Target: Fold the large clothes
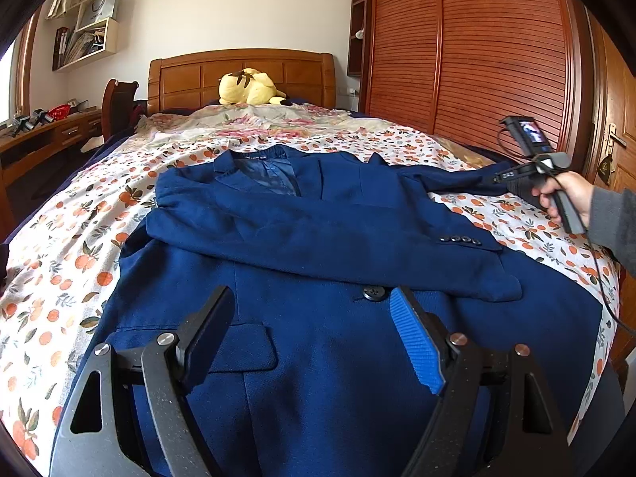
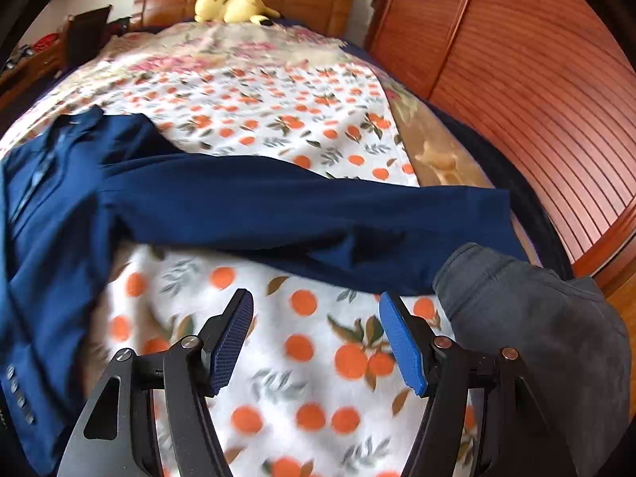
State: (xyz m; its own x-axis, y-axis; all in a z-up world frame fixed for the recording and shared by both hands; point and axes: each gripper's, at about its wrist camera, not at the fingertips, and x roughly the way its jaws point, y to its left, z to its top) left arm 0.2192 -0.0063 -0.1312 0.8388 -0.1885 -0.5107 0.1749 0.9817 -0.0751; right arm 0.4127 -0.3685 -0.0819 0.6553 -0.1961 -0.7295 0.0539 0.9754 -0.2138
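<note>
A dark blue suit jacket (image 1: 318, 238) lies face up on the bed, collar toward the headboard. One sleeve is folded across its chest, cuff buttons (image 1: 461, 240) showing. The other sleeve (image 2: 318, 214) stretches flat out toward the wardrobe side. My left gripper (image 1: 312, 292) hangs open over the jacket's lower front, near the front button, with nothing between its fingers. My right gripper (image 2: 316, 294) is open over the bare sheet just short of the outstretched sleeve and holds nothing. In the left wrist view the right gripper (image 1: 501, 178) is by that sleeve's end, held by a hand.
The orange-print sheet (image 1: 59, 258) covers the bed. A yellow plush toy (image 1: 248, 87) lies by the wooden headboard (image 1: 238, 67). A slatted wooden wardrobe (image 1: 477, 59) stands close on the right, a desk (image 1: 39, 139) on the left. A grey sleeve (image 2: 536, 318) fills the right wrist view's lower right.
</note>
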